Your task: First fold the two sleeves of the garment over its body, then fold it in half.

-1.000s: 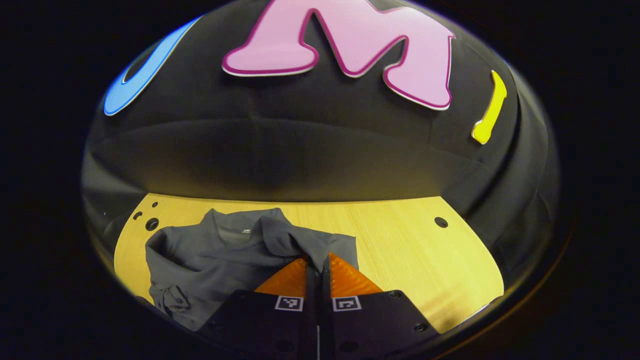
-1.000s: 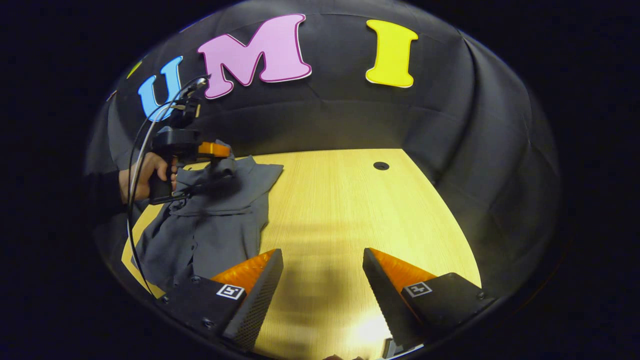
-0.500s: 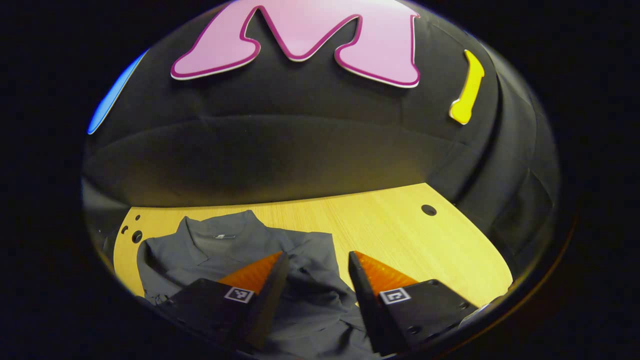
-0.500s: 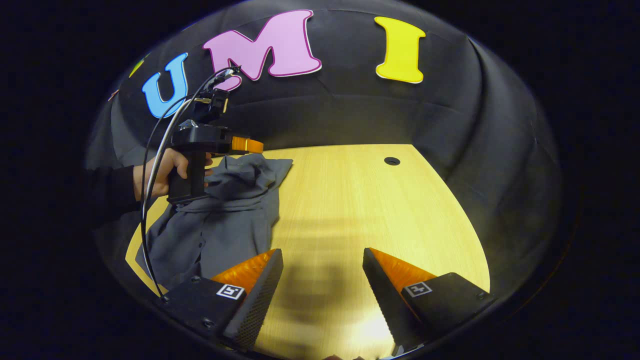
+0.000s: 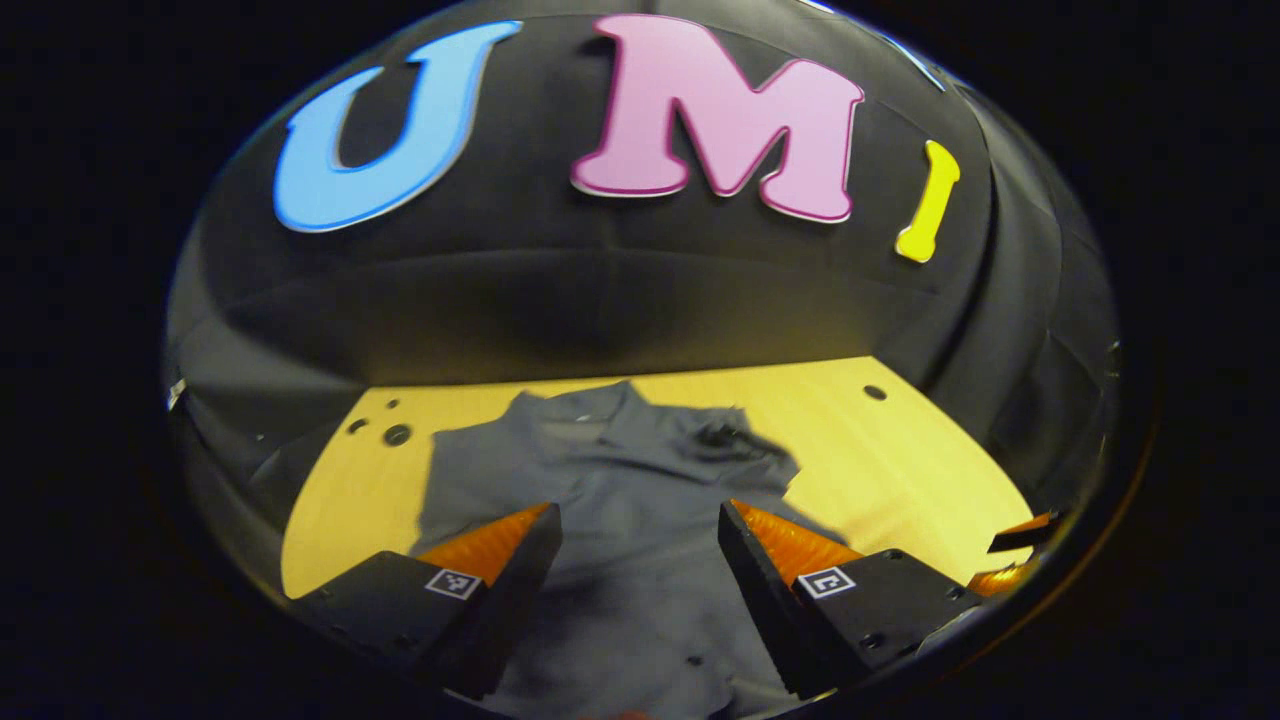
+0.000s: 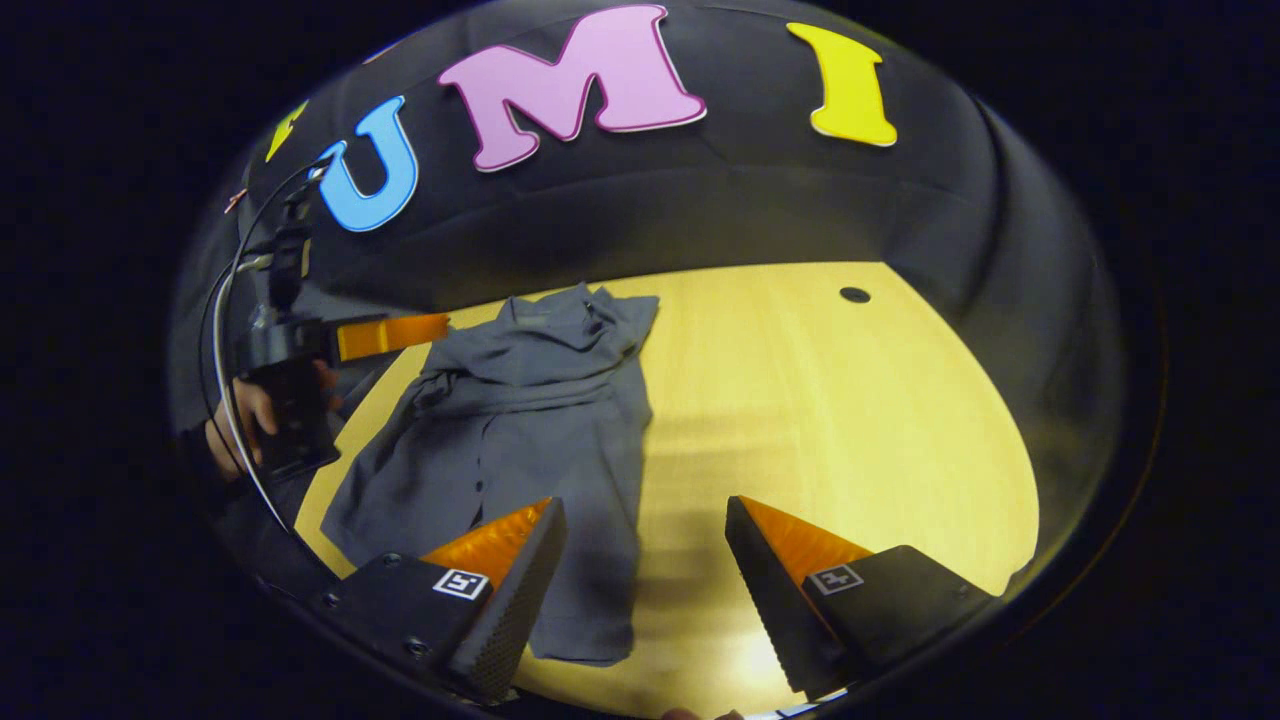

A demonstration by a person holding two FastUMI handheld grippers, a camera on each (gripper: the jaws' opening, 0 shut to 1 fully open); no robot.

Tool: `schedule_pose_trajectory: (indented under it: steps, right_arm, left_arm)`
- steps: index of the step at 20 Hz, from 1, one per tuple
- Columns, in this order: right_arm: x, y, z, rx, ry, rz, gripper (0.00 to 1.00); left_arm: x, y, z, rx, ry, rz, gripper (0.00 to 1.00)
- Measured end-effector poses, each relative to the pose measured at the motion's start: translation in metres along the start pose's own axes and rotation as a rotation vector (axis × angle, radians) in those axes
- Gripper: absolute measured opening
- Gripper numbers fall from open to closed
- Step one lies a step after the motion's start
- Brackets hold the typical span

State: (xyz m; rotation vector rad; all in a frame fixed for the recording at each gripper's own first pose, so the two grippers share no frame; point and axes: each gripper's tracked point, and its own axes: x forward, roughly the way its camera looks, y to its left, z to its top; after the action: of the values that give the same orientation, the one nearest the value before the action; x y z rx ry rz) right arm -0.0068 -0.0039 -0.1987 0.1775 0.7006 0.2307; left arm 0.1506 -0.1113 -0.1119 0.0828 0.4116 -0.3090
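Observation:
A grey button shirt (image 5: 620, 470) lies flat on the wooden table (image 5: 900, 460), collar at the far end. In the right gripper view the shirt (image 6: 530, 420) has a sleeve (image 6: 520, 385) lying folded across its chest. My left gripper (image 5: 638, 515) hovers open above the shirt's body with nothing between its fingers. From the right gripper view the left gripper (image 6: 390, 335) sits at the shirt's left edge, held by a hand (image 6: 235, 430). My right gripper (image 6: 645, 505) is open and empty over the shirt's lower right hem and the bare table (image 6: 800, 400).
Small round holes (image 5: 397, 435) mark the table's far left corner, and one hole (image 6: 855, 295) lies at the far right. The black cloth wall closes the back and sides. A cable (image 6: 225, 330) loops from the left gripper.
The left gripper let go of the sleeve it was pinching, opened and drew back to the shirt's left edge. The sleeve now lies across the chest. The right gripper's view shifted toward the shirt.

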Motion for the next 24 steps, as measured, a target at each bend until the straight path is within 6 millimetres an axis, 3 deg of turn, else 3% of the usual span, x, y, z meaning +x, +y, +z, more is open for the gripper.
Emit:
schedule_pose_trajectory:
  steps: [4, 7, 10, 13, 17, 21, 24]
  right_arm:
    - [0.011, 0.028, -0.047, -0.017, 0.109, -0.003, 0.99]
    - [0.018, 0.037, -0.070, -0.030, 0.158, -0.017, 1.00]
    - [0.025, 0.034, -0.081, -0.038, 0.180, -0.052, 0.99]
    - [0.030, 0.029, -0.088, -0.054, 0.195, -0.086, 1.00]
    - [0.035, 0.028, -0.098, -0.051, 0.228, -0.105, 0.99]
    - [0.047, 0.033, -0.116, -0.072, 0.273, -0.128, 1.00]
    - [0.051, 0.033, -0.118, -0.111, 0.285, -0.156, 1.00]
  left_arm:
    - [-0.063, 0.074, -0.090, 0.040, 0.119, 0.095, 0.99]
    - [-0.104, 0.101, -0.143, -0.039, 0.194, 0.110, 0.99]
    - [-0.126, 0.129, -0.190, -0.091, 0.229, 0.157, 0.99]
    - [-0.138, 0.144, -0.218, -0.118, 0.261, 0.170, 0.99]
    - [-0.134, 0.152, -0.248, -0.131, 0.314, 0.160, 0.99]
    - [-0.122, 0.155, -0.265, -0.111, 0.348, 0.163, 0.99]
    - [-0.117, 0.153, -0.270, -0.089, 0.370, 0.174, 0.99]
